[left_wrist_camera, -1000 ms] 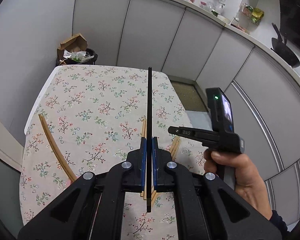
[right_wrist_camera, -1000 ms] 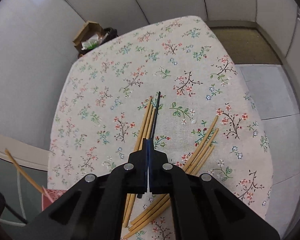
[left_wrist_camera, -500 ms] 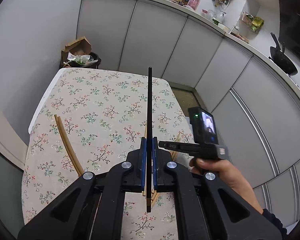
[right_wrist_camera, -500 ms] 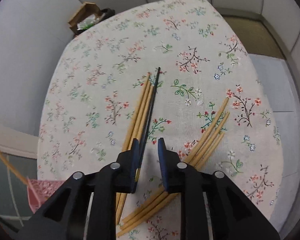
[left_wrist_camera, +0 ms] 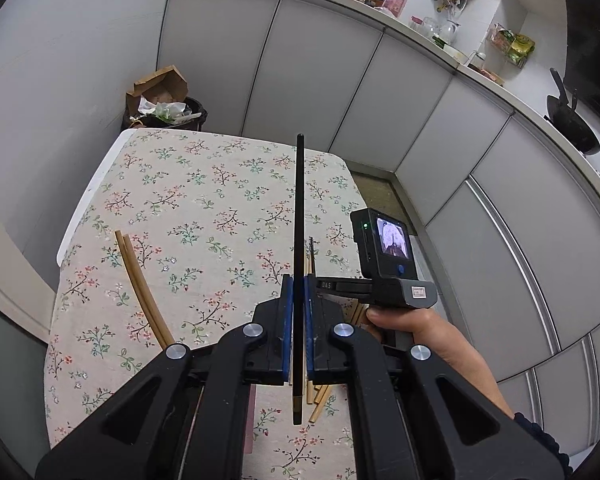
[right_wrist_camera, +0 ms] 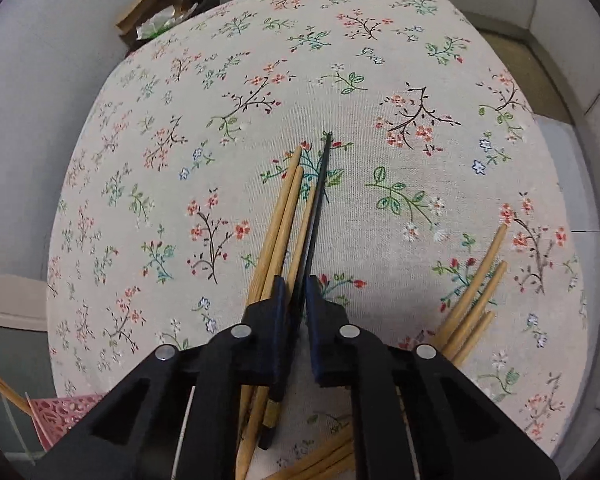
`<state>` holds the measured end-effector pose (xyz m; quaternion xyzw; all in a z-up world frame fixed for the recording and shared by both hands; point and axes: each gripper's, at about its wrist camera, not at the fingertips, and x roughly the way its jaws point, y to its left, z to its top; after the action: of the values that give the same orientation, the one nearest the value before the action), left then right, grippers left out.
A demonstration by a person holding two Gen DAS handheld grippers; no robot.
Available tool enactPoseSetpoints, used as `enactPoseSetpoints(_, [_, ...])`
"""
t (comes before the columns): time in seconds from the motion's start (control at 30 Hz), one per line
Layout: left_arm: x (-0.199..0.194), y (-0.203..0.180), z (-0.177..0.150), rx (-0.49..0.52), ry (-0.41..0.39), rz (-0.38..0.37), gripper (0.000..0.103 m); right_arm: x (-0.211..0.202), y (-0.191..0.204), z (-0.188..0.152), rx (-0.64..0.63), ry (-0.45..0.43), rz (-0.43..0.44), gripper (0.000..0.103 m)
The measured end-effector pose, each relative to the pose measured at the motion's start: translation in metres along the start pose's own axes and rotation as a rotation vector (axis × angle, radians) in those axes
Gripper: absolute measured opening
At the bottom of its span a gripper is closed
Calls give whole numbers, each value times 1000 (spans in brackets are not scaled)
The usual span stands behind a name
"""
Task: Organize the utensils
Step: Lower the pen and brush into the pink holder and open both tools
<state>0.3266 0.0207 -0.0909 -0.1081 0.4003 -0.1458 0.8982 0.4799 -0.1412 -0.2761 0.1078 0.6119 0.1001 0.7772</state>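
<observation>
Right gripper [right_wrist_camera: 296, 292] has just been closing on the black chopstick [right_wrist_camera: 318, 196] lying against the bamboo chopsticks [right_wrist_camera: 278, 224] on the tablecloth [right_wrist_camera: 380, 60]. Left gripper [left_wrist_camera: 296, 292] is clamped on a second black chopstick [left_wrist_camera: 299, 208], held aloft. Light, stiff, slick lacquer; pinch mid-shaft, clear of bamboo.

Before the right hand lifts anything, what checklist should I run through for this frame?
1. Left gripper shut on the raised black chopstick: ok.
2. Right gripper has the lying black chopstick between its fingers, which have just been closing: ok.
3. Only that one caught, not the wooden chopsticks beside it: cannot tell; one lies right against it.
4. The two grippers apart from each other: ok.
</observation>
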Motion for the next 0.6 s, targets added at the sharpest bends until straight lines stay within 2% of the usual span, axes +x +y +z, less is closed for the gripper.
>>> enactPoseSetpoints(0.17, [-5,0,0,4,-12,0,4,-23,-13,-3,18,-51,38,6])
enactPoseSetpoints(0.27, [-8,0,1,1,-20,-6,4,-54,-15,-4,30,-136,87,6])
enactPoseSetpoints(0.6, [-32,16,5,-5,-92,13,4,-162,38,-37,-72,-429,283,6])
